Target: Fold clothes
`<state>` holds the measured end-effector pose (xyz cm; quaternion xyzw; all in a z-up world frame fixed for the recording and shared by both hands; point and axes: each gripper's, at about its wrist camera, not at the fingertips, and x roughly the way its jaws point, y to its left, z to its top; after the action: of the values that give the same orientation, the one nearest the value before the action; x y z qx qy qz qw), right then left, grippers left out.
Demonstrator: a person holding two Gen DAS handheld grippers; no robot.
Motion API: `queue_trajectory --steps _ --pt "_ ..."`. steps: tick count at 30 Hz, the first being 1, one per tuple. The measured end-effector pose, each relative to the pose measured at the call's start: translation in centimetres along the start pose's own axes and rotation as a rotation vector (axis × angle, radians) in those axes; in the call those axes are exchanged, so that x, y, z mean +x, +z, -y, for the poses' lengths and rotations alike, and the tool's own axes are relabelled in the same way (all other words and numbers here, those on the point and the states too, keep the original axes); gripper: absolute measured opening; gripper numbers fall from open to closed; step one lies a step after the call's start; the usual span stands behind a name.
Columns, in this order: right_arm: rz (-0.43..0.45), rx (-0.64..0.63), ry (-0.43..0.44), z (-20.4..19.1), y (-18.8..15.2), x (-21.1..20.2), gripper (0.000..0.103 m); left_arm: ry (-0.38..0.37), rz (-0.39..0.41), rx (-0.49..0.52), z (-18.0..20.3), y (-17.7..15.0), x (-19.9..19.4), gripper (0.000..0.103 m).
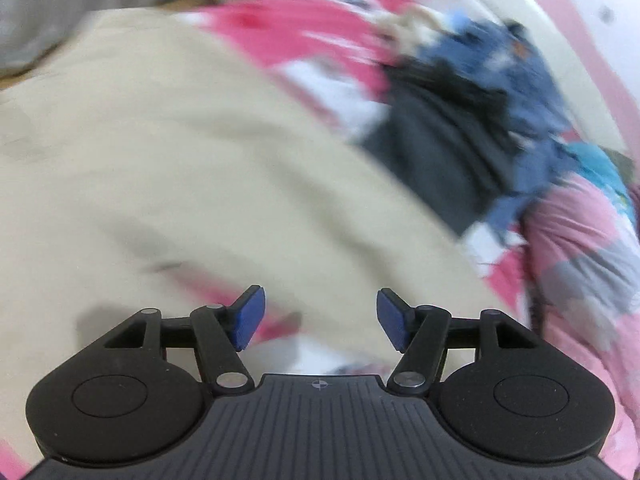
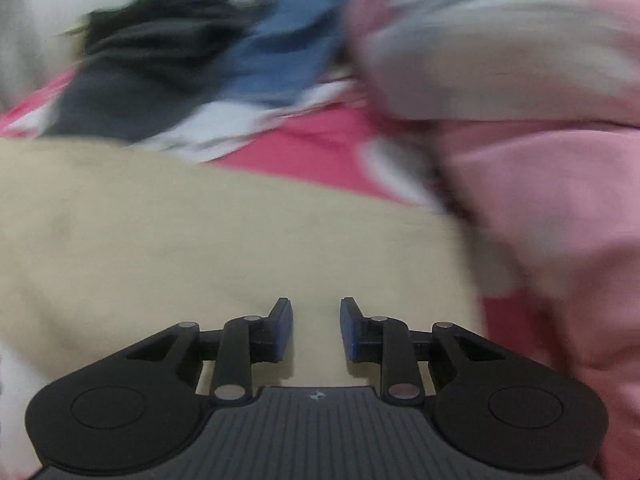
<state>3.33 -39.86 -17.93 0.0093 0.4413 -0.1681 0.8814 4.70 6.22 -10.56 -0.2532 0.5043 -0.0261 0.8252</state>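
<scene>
A: Clothes entry. Beige garment (image 1: 168, 168) lies spread flat and fills most of the left wrist view; it serves as the landmark. Both views are smeared by motion blur.

B: Noted. Left tongs (image 1: 320, 318)?

A: Jaws stand well apart, blue pads (image 1: 250, 318) facing each other with nothing gripped between them. They hang over the near edge of the beige garment, where a strip of pink-and-white cloth shows beneath.

B: Right tongs (image 2: 316, 330)?

A: Jaws parted by a narrower gap, nothing between the pads. They sit over the beige garment (image 2: 208, 240) itself; contact with the fabric I cannot tell.

B: Other clothes?

A: Beyond the far edge of the beige garment, a hot pink cloth with white patches (image 1: 296, 44) lies underneath it. Further past that, a dark grey garment (image 1: 436, 136) and a crumpled blue denim piece (image 1: 516, 80), heaped together. To the right of the beige garment, a pale pink garment with grey panels (image 2: 532, 184), bunched up and touching its edge.

B: Surface beneath?

A: Hidden by fabric; cannot identify.
</scene>
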Motion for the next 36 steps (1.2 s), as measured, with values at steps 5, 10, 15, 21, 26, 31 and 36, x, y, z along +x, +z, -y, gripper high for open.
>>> queue_trajectory --steps 5,10,15,21,26,31,36 --pt "0.069 0.066 0.057 1.7 -1.0 -7.7 0.032 0.157 0.028 -0.205 -10.8 -2.4 -6.9 0.063" --pt "0.051 -0.193 0.442 -2.2 -5.3 -16.8 0.047 0.225 0.013 -0.394 -18.1 -4.8 -10.4 0.064" --pt "-0.119 -0.504 0.632 -10.3 -11.2 -20.9 0.053 0.277 0.015 -0.359 -21.1 -5.8 -10.0 0.066" --pt "-0.127 -0.912 0.589 -19.4 -17.3 -22.5 0.056 0.270 0.050 -0.370 -22.9 -6.2 -8.7 0.066" --pt "-0.067 -1.131 0.624 -24.1 -20.4 -23.2 0.055 0.307 0.163 -0.344 -23.9 -5.3 -9.3 0.066" --pt "0.012 -1.304 0.605 -28.0 -23.4 -21.8 0.053 0.335 0.221 -0.497 -27.0 -4.9 -8.6 0.059" --pt "0.016 -1.208 0.559 -28.0 -21.9 -20.9 0.005 0.294 0.261 -0.503 -26.7 -4.7 -9.1 0.014"
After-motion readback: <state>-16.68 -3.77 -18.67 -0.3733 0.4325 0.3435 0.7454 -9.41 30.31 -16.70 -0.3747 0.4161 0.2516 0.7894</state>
